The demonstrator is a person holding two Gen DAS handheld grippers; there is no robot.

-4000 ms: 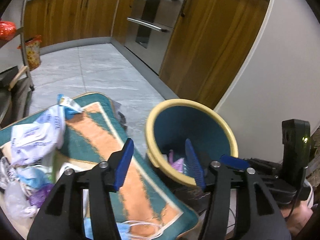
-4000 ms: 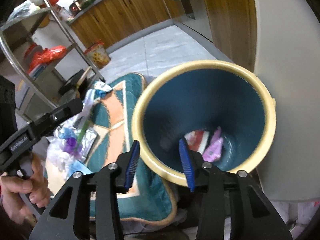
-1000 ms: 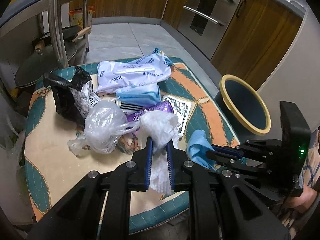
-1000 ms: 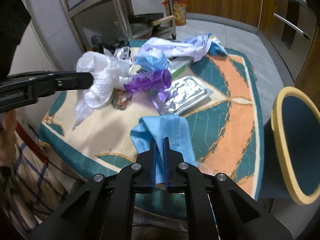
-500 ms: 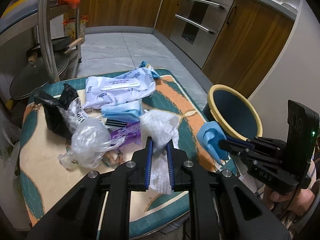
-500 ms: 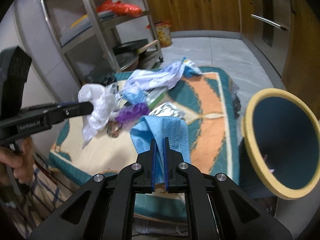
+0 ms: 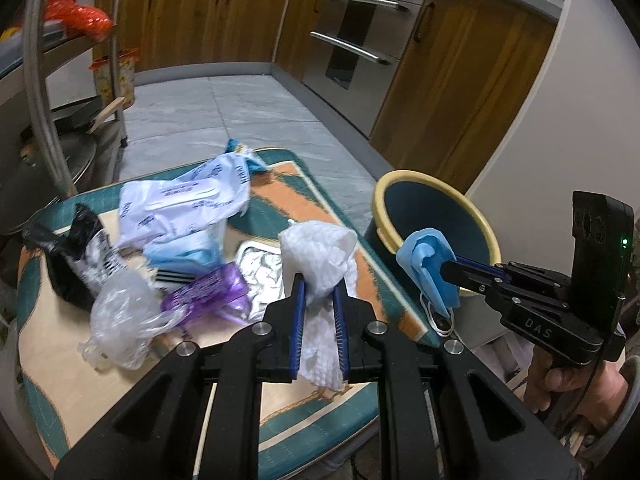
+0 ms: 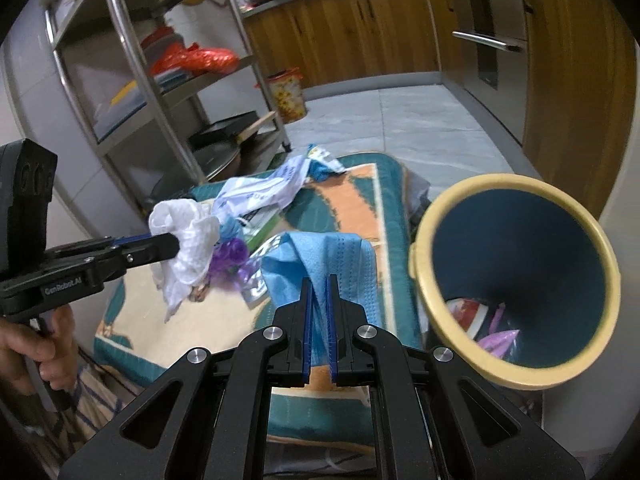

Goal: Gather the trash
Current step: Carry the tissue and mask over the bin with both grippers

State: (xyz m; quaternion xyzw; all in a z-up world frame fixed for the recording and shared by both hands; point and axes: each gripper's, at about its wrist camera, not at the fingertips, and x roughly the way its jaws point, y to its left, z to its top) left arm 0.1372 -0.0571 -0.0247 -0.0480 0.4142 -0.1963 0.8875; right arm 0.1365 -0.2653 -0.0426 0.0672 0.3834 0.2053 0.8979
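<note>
My left gripper (image 7: 317,292) is shut on a crumpled white tissue (image 7: 320,256) and holds it above the table; the tissue also shows in the right wrist view (image 8: 186,240). My right gripper (image 8: 319,286) is shut on a blue face mask (image 8: 320,256), held just left of the bin's rim; in the left wrist view the mask (image 7: 428,270) hangs in front of that rim. The blue bin (image 8: 516,276) with a yellow rim stands beside the table and holds a few wrappers (image 8: 496,338).
On the patterned table mat (image 7: 340,216) lie a white wipes packet (image 7: 180,204), a black bag (image 7: 68,252), a clear plastic bag (image 7: 120,320), a purple wrapper (image 7: 208,292) and a foil pack (image 7: 260,276). A steel shelf rack (image 8: 160,80) stands behind the table; wooden cabinets line the far wall.
Both grippers have risen and swung right toward the bin. The blue mask is now beside the bin's rim and the bin looks nearer. Both grips are unchanged.
</note>
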